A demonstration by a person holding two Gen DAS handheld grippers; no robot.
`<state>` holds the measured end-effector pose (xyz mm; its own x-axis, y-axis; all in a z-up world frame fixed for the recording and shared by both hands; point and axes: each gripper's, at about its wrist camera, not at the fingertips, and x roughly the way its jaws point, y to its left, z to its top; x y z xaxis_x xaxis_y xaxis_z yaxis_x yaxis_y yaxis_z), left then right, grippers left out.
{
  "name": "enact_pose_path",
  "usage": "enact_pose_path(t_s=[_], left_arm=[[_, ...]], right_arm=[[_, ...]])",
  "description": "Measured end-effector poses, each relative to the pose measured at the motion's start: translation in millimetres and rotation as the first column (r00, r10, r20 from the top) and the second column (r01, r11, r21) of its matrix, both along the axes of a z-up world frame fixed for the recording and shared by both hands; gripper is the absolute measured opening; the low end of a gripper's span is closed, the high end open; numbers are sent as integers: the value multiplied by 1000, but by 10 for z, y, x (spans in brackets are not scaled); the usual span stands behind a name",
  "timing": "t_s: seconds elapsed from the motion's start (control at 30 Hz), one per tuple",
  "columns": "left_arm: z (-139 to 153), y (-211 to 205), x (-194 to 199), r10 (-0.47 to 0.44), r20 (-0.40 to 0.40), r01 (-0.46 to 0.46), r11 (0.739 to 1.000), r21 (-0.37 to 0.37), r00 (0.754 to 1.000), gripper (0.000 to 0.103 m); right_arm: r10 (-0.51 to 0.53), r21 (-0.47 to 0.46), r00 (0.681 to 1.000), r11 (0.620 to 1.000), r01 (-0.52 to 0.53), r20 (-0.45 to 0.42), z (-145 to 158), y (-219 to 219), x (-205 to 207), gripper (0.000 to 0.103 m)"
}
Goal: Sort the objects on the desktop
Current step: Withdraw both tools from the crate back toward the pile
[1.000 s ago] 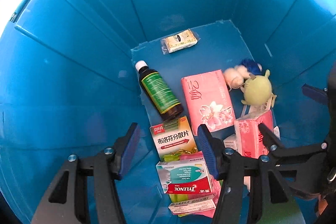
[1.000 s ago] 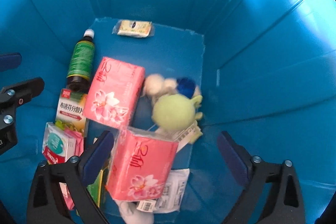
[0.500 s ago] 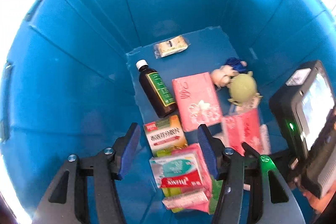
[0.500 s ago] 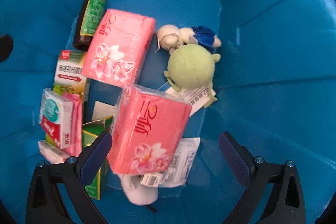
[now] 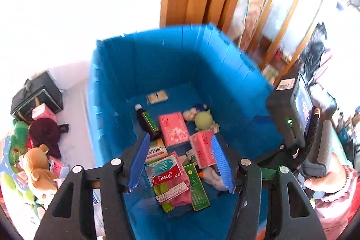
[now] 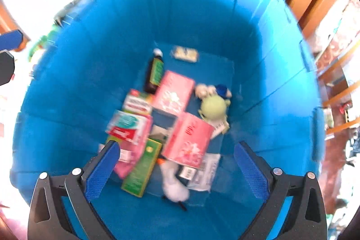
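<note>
Desktop objects: most of the sorted lot lies on the floor of the blue bin (image 5: 171, 64), while plush toys, among them a teddy bear (image 5: 39, 167), wait on the white worktop (image 5: 74, 127) just left of the bin.
Left gripper (image 5: 180, 161): jaws apart and opening, nothing between the blue pads; the Tylenol box (image 5: 165, 169) and other cartons only show through the gap from far below.
Right gripper (image 6: 175, 170): jaws wide apart and empty, with a pink tissue pack (image 6: 187, 138) and a green carton (image 6: 142, 169) seen beneath them in the bin.
Bin contents: a brown bottle (image 5: 147, 122), a second pink tissue pack (image 5: 173, 131) and a green plush (image 5: 203, 120) lie further in, the small wrapped packet (image 5: 157, 97) alone near the far wall.
Risk, bin wall: a sideways swing made too low could catch the thin blue wall and drag or tip the bin, I judge.
Risk, next pick: the worktop toys lie heaped and touching, so jaws closed on one may pull a neighbour along or off the edge.
Risk, blur: the right view is smeared, so aim from it is unreliable.
Hand pose: both grippers tilt steeply down over the bin mouth, side by side; a person's hand (image 5: 324, 179) in a pink cuff grips the right handle.
</note>
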<state>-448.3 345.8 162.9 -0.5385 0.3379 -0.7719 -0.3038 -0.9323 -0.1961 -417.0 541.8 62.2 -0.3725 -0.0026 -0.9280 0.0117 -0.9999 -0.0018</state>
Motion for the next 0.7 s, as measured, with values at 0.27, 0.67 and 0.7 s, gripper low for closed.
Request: enact_pose_path(t_s=[0.27,0.67,0.7], left_arm=[[31,-875,745,220,-165,-217,975,38,961,63],[-883,-2561,1578,508,-138,-521,849,-85,850,63],[-992,-2684,1660,534,-139,-548,831,-94,834,63]], right_arm=[[47,-103,975,992,-71,-218,424,-664,431,103],[200,-135,900,953,-270,-388,492,-2249,612,103],[206,-137,890,949,-282,-407,475,-2394,629,103]])
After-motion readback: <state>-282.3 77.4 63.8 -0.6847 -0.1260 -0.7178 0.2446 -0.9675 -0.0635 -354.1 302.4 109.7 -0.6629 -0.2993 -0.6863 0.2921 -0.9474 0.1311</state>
